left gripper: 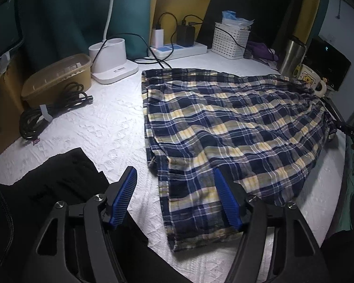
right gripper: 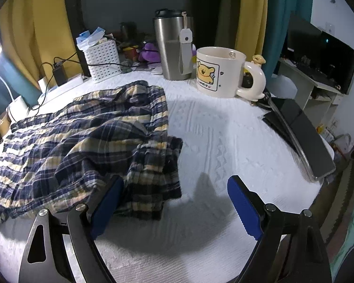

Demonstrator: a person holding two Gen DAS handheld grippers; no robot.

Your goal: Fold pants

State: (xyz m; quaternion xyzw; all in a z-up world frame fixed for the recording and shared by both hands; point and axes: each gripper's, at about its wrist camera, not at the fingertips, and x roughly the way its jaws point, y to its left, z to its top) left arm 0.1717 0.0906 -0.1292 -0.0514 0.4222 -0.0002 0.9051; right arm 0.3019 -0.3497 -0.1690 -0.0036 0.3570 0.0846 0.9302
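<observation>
my left fingers (left gripper: 175, 198) stand spread and hold nothing, above the near edge of the plaid pants (left gripper: 226, 127). my right fingers (right gripper: 175, 207) are spread too, empty, beside the pants' bunched end on the white tabletop (right gripper: 224, 141).

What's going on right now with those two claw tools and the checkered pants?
Left gripper open, nothing held. Right gripper open, empty. Plaid pants lie flat on the white cover. Mug close by the pants.
</observation>
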